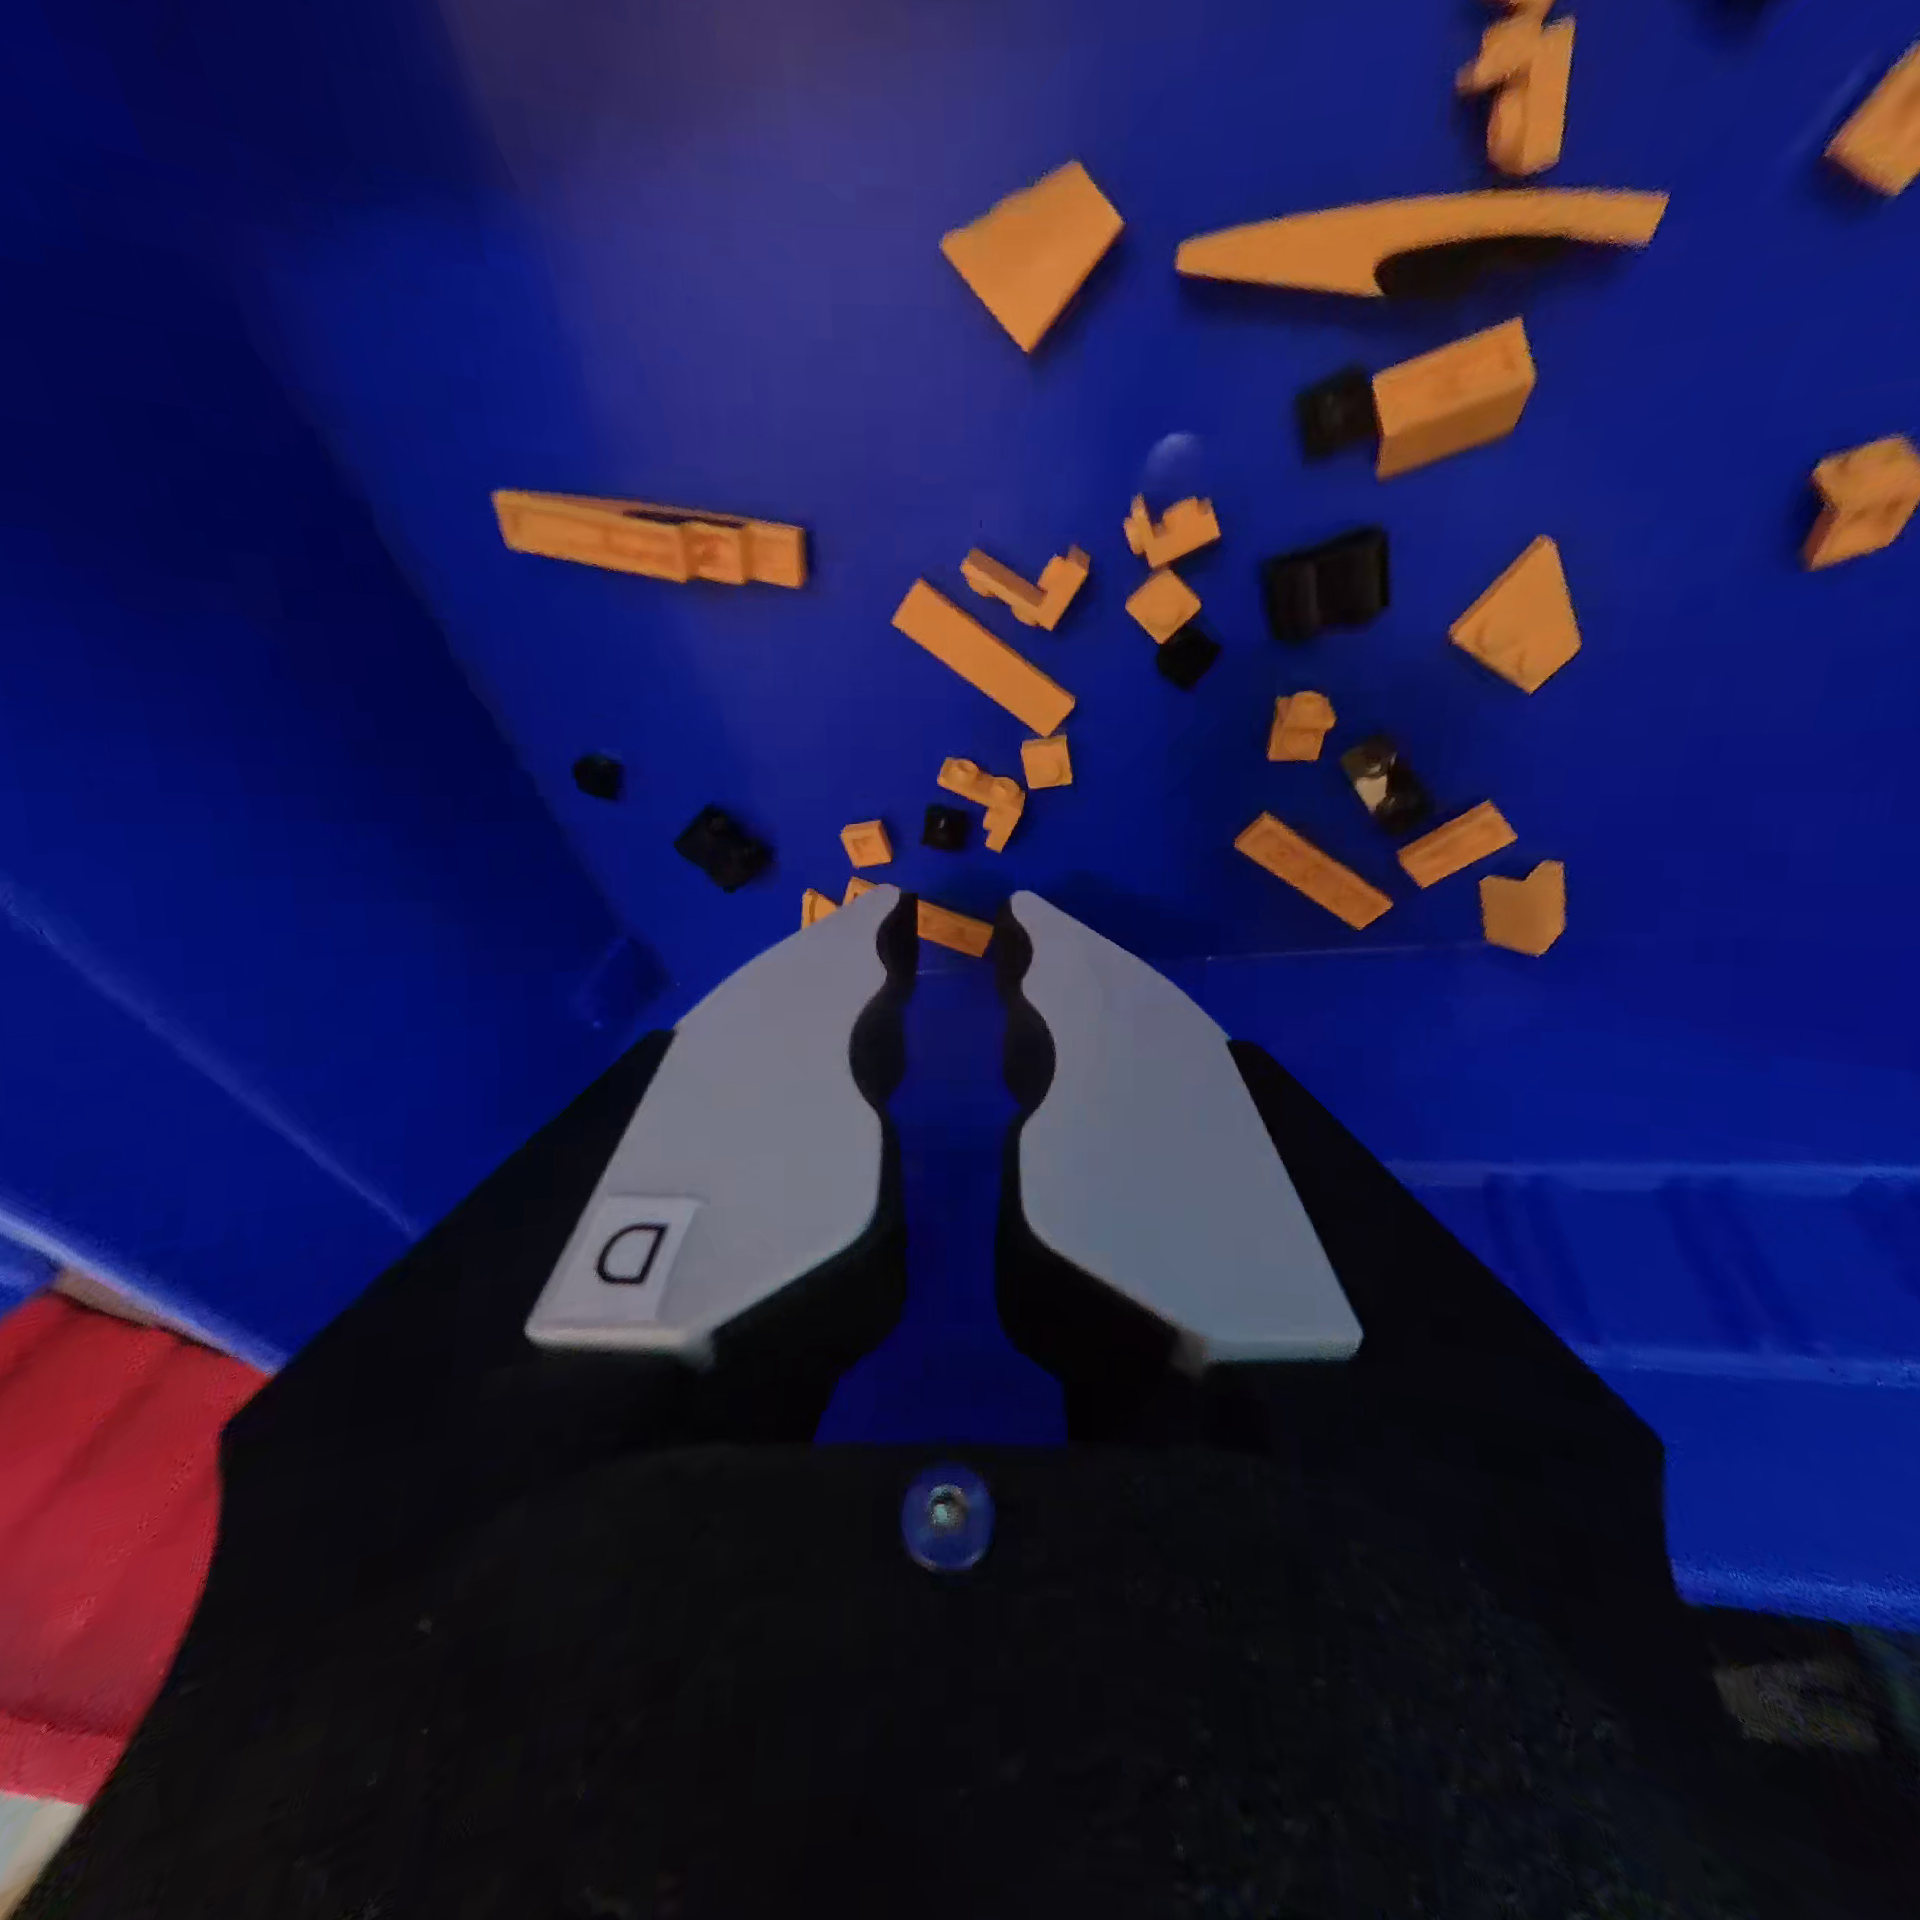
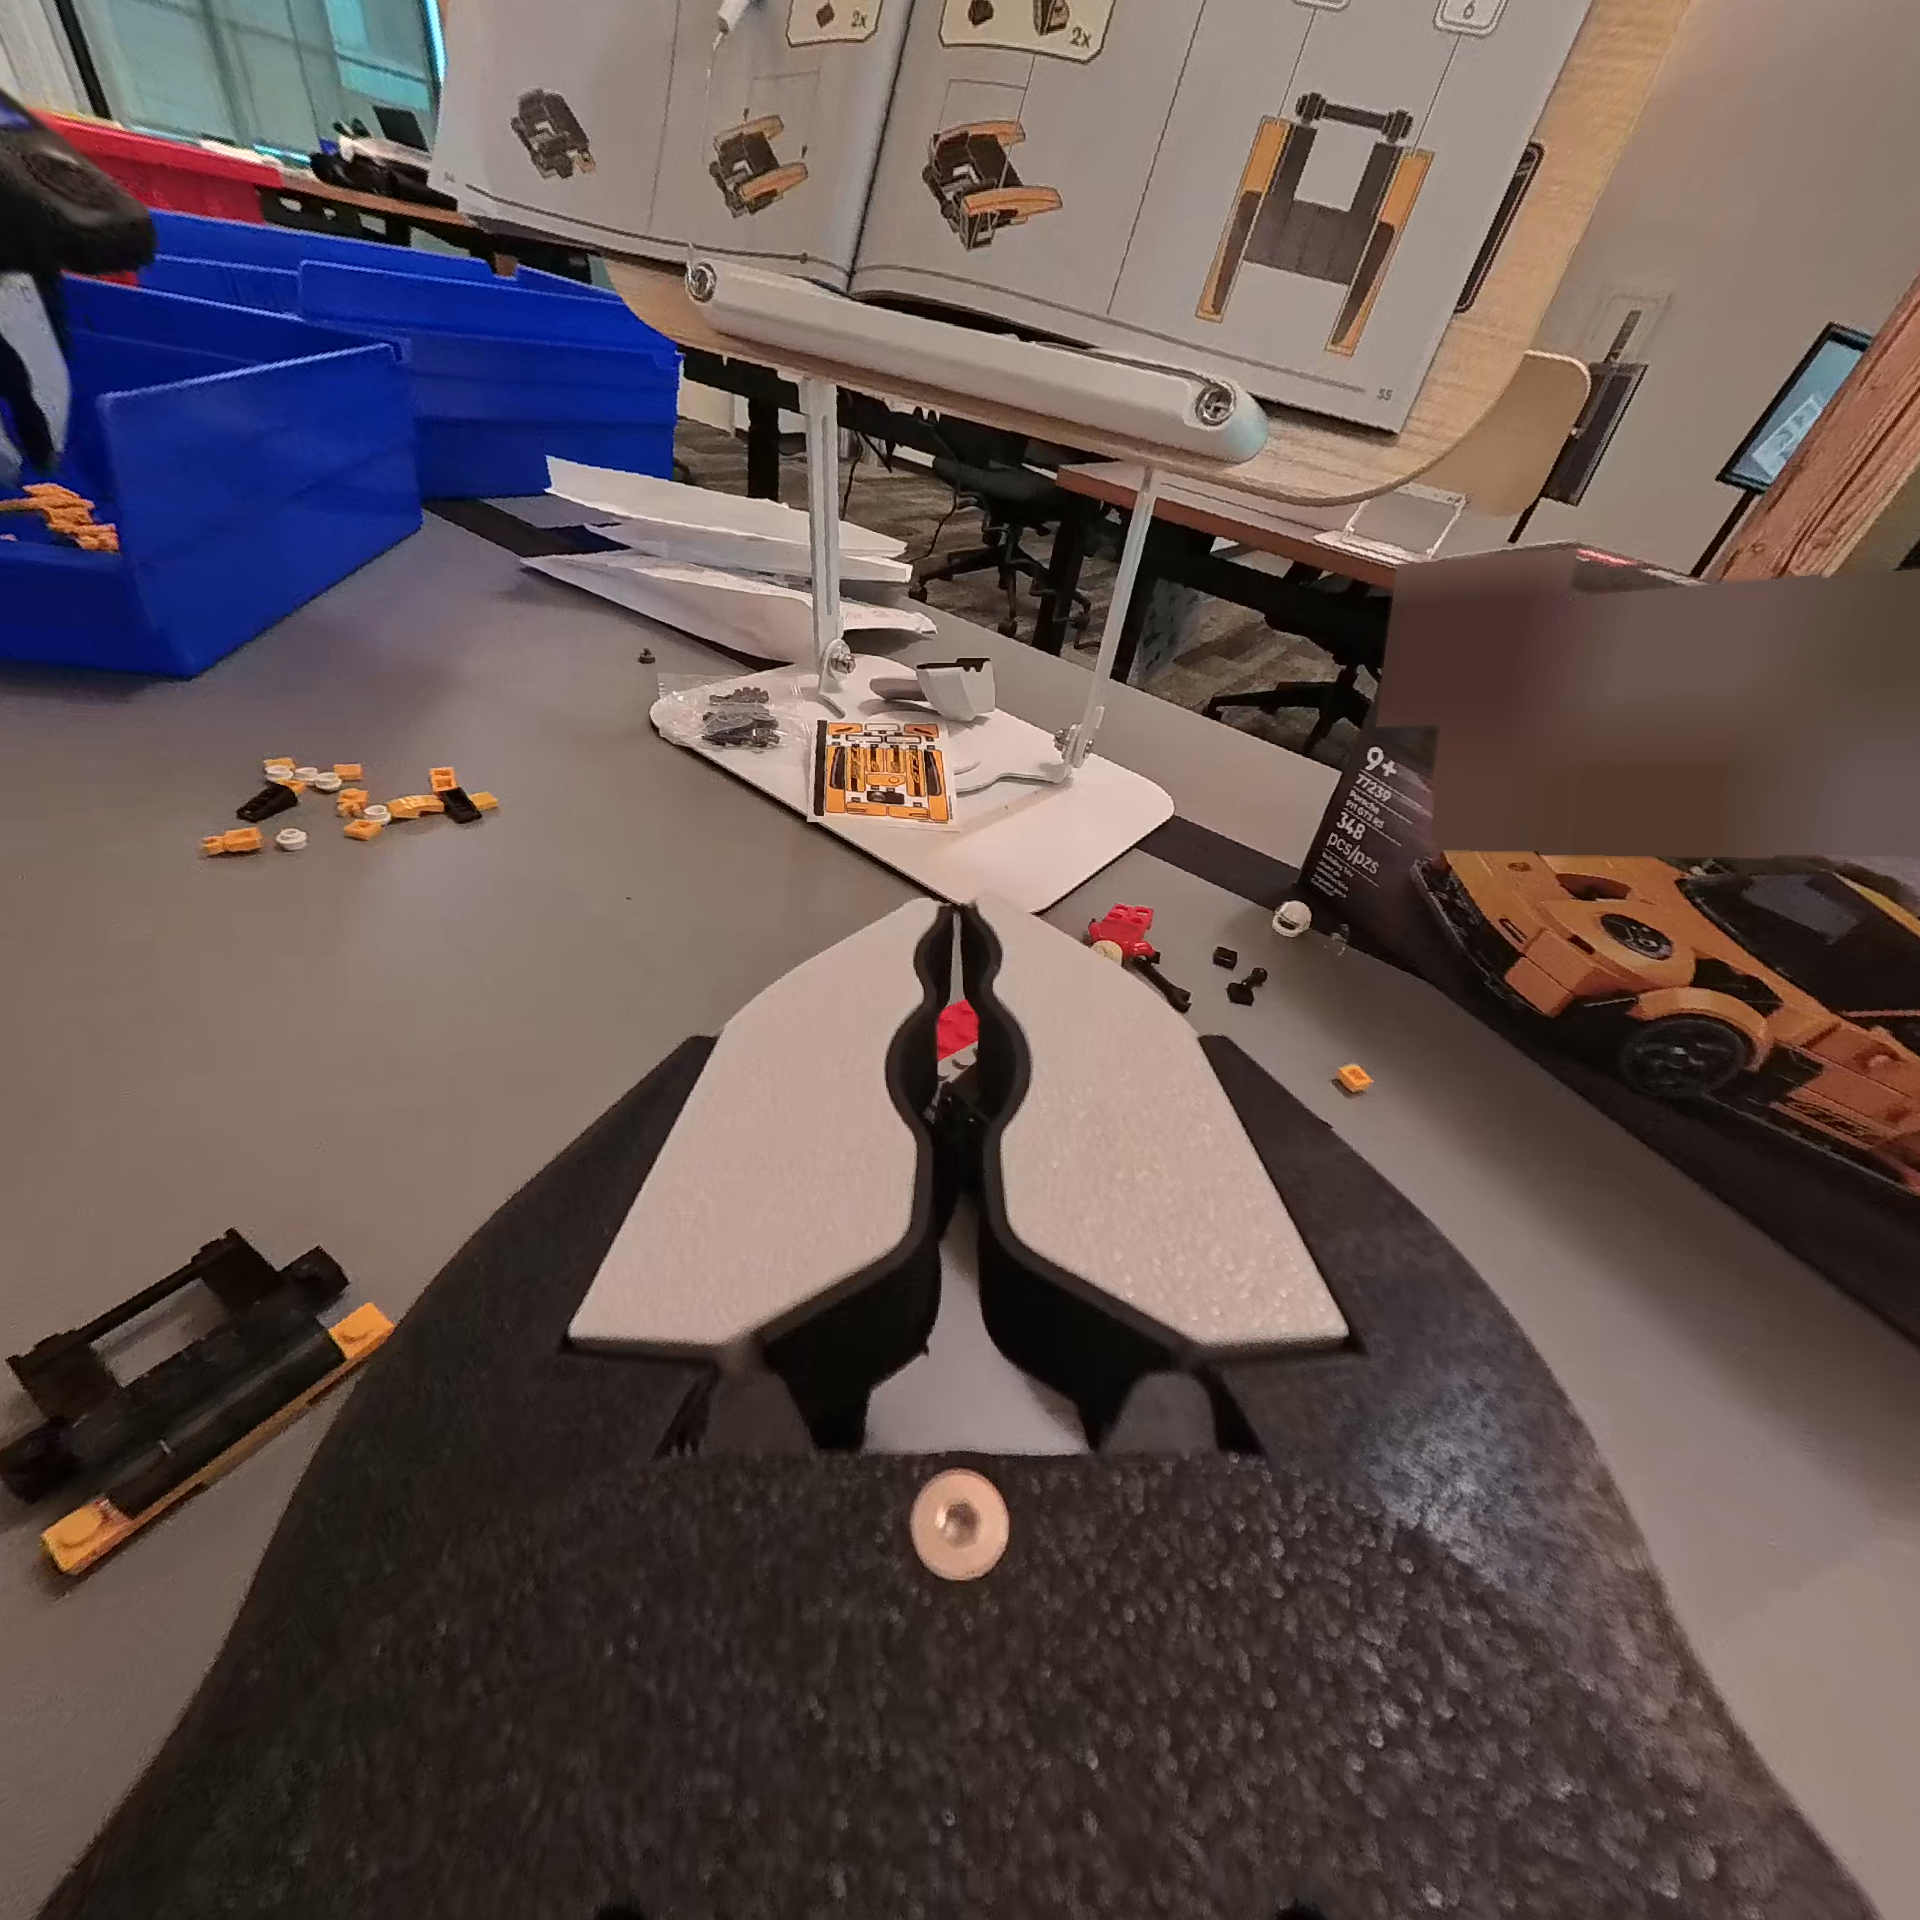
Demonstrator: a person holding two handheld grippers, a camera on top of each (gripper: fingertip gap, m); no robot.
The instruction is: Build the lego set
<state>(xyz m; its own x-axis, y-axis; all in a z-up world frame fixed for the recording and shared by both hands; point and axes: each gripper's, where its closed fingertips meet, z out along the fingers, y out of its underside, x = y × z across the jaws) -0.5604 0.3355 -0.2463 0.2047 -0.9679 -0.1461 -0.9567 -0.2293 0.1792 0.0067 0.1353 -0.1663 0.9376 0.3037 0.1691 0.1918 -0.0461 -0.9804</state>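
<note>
In the left wrist view my left gripper (image 1: pixel 954 906) is inside a blue bin (image 1: pixel 312 520) of loose orange and black Lego pieces. Its jaws stand slightly apart, with a small orange plate (image 1: pixel 956 928) between the fingertips; I cannot tell whether they touch it. A long orange piece (image 1: pixel 649 538) lies to the upper left. In the right wrist view my right gripper (image 2: pixel 957 914) is shut low over the grey table (image 2: pixel 623 935). Something red (image 2: pixel 956 1029) and black shows through the gap behind its tips; I cannot tell whether it is held. A black and orange chassis assembly (image 2: pixel 177 1371) lies at the left.
An open instruction booklet (image 2: pixel 1039 156) rests on a white stand (image 2: pixel 1039 831), with a sticker sheet (image 2: pixel 883 774) and a parts bag (image 2: pixel 738 717) on its base. Loose pieces (image 2: pixel 353 805) lie left of centre, red and black bits (image 2: pixel 1122 925) right, the set box (image 2: pixel 1662 987) far right. Blue bins (image 2: pixel 260 499) stand at the back left. Left tips to right tips: about 60 cm. To reach the long orange piece (image 1: pixel 649 538) in a straight line is about 7 cm for my left fingers, about 60 cm for my right.
</note>
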